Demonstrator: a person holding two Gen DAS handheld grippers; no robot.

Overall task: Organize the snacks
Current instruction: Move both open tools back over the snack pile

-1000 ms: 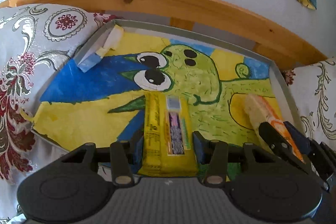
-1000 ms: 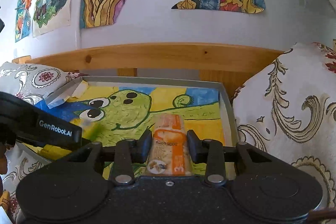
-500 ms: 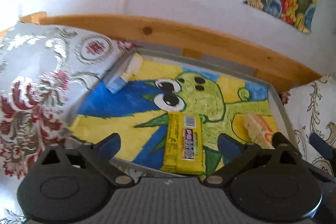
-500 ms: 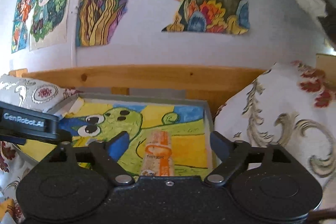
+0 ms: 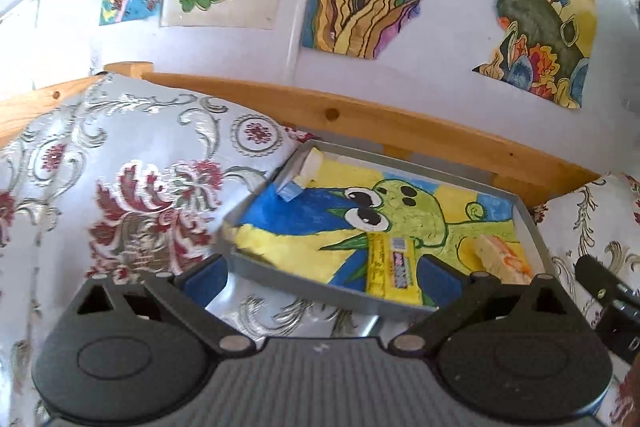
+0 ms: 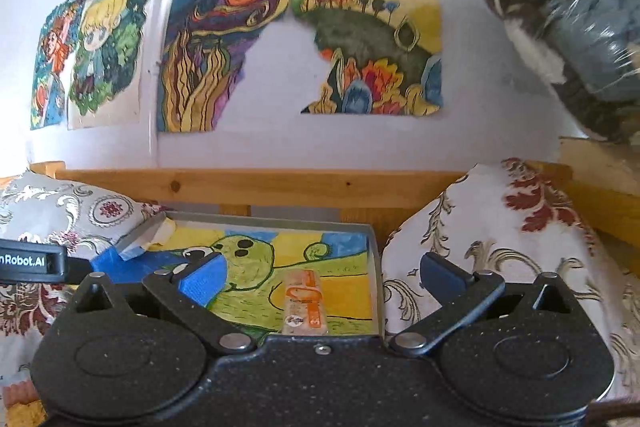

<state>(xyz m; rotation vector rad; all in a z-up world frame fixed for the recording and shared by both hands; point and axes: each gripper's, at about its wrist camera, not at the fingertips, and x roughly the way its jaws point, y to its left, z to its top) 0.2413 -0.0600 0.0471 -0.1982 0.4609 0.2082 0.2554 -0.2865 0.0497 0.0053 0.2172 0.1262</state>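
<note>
Left wrist view, left to right: patterned pillow (image 5: 132, 187) at left, grey tray (image 5: 280, 277) centre with a cartoon-drawing liner. Yellow candy pack (image 5: 394, 269) lies near the tray's front edge, orange wafer pack (image 5: 502, 259) right of it, apart. Left hand-held gripper (image 5: 320, 277) is released, jaws spread wide, nothing between them.

Right wrist view: right hand-held gripper (image 6: 320, 275) is likewise spread and empty; the wafer pack lies in the tray just ahead, lower centre.

Step, as I read it: both snacks placed, grippers retreating. Next move: find another snack; none is visible here.

Versus 1.0 s ago: both grippers were clamped on their packs; now both are let go and pulled back, tray farther off.
</note>
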